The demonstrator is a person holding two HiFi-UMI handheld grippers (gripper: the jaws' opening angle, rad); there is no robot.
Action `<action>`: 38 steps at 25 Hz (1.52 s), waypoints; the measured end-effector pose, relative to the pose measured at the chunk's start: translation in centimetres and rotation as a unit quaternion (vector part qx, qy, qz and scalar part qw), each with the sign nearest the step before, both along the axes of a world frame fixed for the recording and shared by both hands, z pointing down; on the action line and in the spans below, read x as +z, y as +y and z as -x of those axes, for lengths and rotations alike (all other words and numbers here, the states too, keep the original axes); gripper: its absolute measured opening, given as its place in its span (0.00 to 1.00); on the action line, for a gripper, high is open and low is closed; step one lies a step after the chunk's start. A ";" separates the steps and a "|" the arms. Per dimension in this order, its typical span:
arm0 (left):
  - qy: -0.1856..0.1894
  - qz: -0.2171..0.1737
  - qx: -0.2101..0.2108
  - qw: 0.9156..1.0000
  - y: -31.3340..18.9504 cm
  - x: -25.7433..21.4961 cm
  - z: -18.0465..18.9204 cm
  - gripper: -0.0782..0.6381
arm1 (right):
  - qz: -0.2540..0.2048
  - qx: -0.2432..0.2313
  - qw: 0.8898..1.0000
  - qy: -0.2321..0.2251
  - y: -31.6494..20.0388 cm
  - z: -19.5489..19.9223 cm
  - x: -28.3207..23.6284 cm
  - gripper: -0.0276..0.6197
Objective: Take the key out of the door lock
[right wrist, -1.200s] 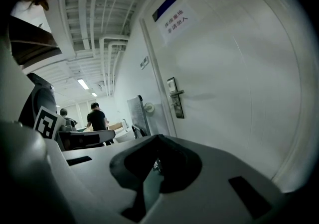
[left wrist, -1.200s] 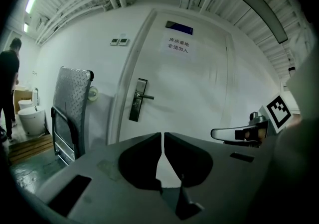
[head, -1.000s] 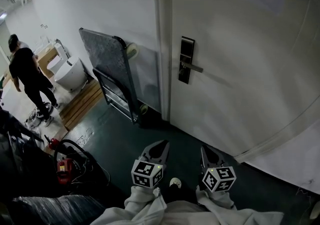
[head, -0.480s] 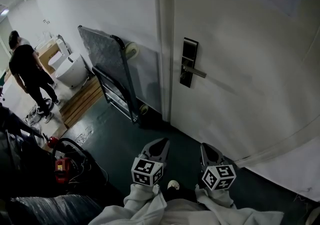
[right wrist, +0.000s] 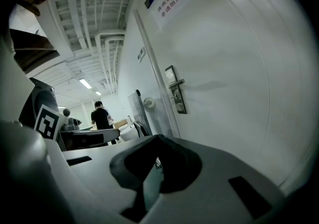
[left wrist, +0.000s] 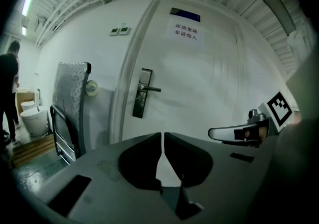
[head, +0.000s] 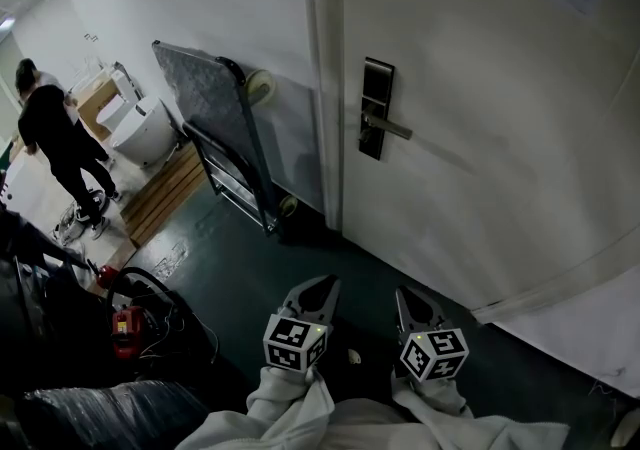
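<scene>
A dark lock plate (head: pixel 374 108) with a silver lever handle (head: pixel 391 126) sits on the white door (head: pixel 500 138). The key is too small to make out in any view. Both grippers hang low near my body, well short of the door. The left gripper (head: pixel 318 295) is shut with nothing between its jaws, and so is the right gripper (head: pixel 412 304). In the left gripper view, the left gripper (left wrist: pixel 163 135) points toward the lock plate (left wrist: pixel 142 99). The right gripper (right wrist: pixel 158 139) faces the lock plate (right wrist: pixel 176 96) from the side.
A folded platform trolley (head: pixel 212 126) leans against the wall left of the door frame. Further left are white toilets (head: pixel 138 138), a wooden pallet (head: pixel 165 200) and a person in black (head: pixel 52 143). A red tool with cables (head: pixel 126 323) lies on the dark floor.
The head view has shifted a little, so the door sign has slid toward the top edge. Both grippers stay low and shut. The person at left has barely moved.
</scene>
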State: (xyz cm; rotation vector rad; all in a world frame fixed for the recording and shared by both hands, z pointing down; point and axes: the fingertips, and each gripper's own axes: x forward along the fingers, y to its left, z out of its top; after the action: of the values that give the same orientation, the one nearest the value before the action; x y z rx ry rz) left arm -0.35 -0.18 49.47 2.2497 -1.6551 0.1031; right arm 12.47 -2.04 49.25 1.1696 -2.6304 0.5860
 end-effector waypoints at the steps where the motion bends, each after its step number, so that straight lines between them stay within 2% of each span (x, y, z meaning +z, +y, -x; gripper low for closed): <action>1: 0.000 0.001 0.001 1.000 0.0 0.0 -0.1 0.15 | 0.001 0.000 1.000 -0.001 -0.1 0.0 0.1 0.12; 11: -0.008 -0.010 -0.002 1.000 -2.8 -0.2 1.4 0.15 | -0.003 0.003 1.000 -0.003 -2.6 1.4 0.3 0.12; 19: -0.021 -0.011 -0.003 1.000 -8.3 -0.3 3.2 0.15 | -0.010 0.018 1.000 0.000 -8.6 2.7 -0.3 0.12; 25: -0.005 -0.012 -0.005 1.000 -13.6 -0.8 5.0 0.15 | -0.009 0.020 1.000 0.007 -13.0 4.3 -0.6 0.12; 38: 0.004 -0.017 0.032 0.999 -22.5 -1.6 7.5 0.15 | -0.013 0.052 0.999 0.010 -20.7 7.0 -1.5 0.12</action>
State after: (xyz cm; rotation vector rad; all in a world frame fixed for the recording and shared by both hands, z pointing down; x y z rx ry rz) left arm -7.88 -22.67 47.85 2.3263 -1.5925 0.0803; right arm 5.52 -22.77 47.74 1.3191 -2.5808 0.5568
